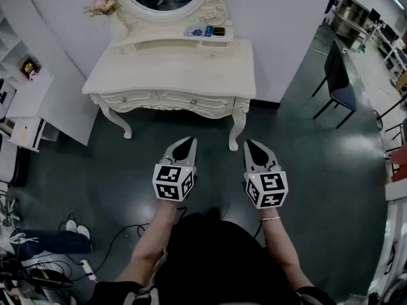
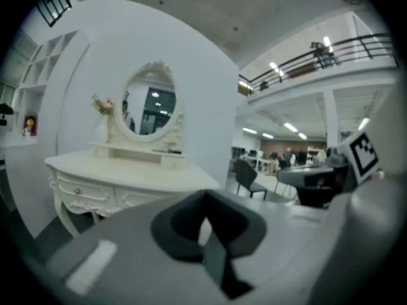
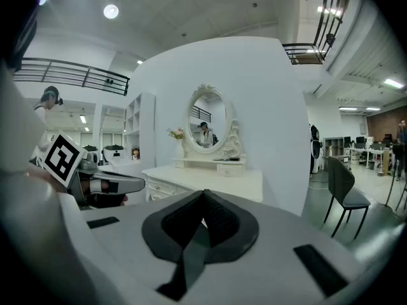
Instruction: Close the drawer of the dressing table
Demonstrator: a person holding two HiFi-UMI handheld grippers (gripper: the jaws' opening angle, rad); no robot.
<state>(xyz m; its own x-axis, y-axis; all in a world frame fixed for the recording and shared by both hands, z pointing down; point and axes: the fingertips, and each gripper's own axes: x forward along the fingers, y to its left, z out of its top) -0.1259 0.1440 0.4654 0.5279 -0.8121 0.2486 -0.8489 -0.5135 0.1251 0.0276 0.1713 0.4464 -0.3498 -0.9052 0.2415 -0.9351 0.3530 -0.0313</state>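
While standing well back from the dressing table (image 1: 172,72) at 12 o'clock, left tool (image 1: 188,142) and right tool (image 1: 250,143) both clenched on nothing, step in and push the seemingly ajar small upper drawer (image 1: 215,51) squarely.

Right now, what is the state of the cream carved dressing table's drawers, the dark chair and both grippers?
Front drawers of the cream carved dressing table: flush with the front, apparently closed.
Dark chair: upright on the floor, empty.
Left gripper: shut, empty, short of the table.
Right gripper: shut, empty, short of the table.
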